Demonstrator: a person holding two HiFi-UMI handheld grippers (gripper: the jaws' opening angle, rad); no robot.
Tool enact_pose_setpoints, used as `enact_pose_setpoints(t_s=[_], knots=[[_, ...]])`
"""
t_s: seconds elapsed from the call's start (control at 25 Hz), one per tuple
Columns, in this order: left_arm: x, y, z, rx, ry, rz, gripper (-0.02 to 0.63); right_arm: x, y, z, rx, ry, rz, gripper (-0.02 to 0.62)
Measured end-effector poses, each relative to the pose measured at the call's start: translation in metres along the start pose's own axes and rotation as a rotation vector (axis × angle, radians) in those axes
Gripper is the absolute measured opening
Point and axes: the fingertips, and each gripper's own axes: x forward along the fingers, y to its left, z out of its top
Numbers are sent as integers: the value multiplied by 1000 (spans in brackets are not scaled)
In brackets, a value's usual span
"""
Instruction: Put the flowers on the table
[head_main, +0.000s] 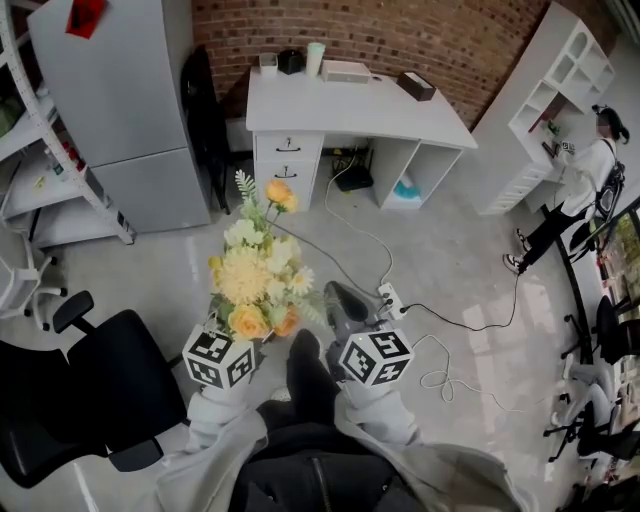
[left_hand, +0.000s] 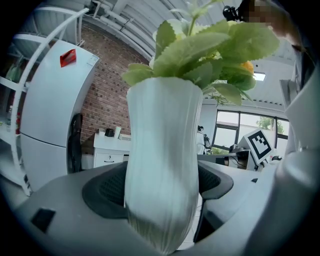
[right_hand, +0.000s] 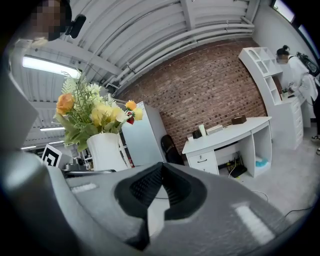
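1. Head view: left gripper (head_main: 228, 350) carries the flowers (head_main: 255, 270), a yellow, orange and white bunch held over the floor, well apart from the table (head_main: 340, 110)
2. Head view: the white table stands against the brick wall; a cup (head_main: 315, 58) and a flat box (head_main: 345, 70) sit along its back edge and a dark box (head_main: 415, 86) near its back right corner. The front half of the top is bare
3. Head view: right gripper (head_main: 345, 305) is just beside the bunch on its right, not touching it. Grey fridge (head_main: 120, 100) is left of the table, a black office chair (head_main: 90, 390) at lower left, a power strip (head_main: 390, 300) with cable on the floor, and a person (head_main: 590, 180) by the white shelf unit (head_main: 555, 90) at right
4. Left gripper view: jaws are clamped on the white ribbed vase (left_hand: 162, 165), with a pad pressing each side. The vase is upright, green leaves (left_hand: 210, 50) above its rim
5. Right gripper view: jaws are closed tip to tip with nothing between them. Vase and flowers show at left, the table further back at right
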Motion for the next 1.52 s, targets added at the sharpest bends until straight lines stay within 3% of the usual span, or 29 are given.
enact_pose_setpoints(t_s=[0.4,1.52], knots=[[48,41,26,21,-16,14,405,65,-33,14,1,-2,19,-2],[277,182,113,36,-41,64,405,289,-190,109,-1,-13,65,-2]])
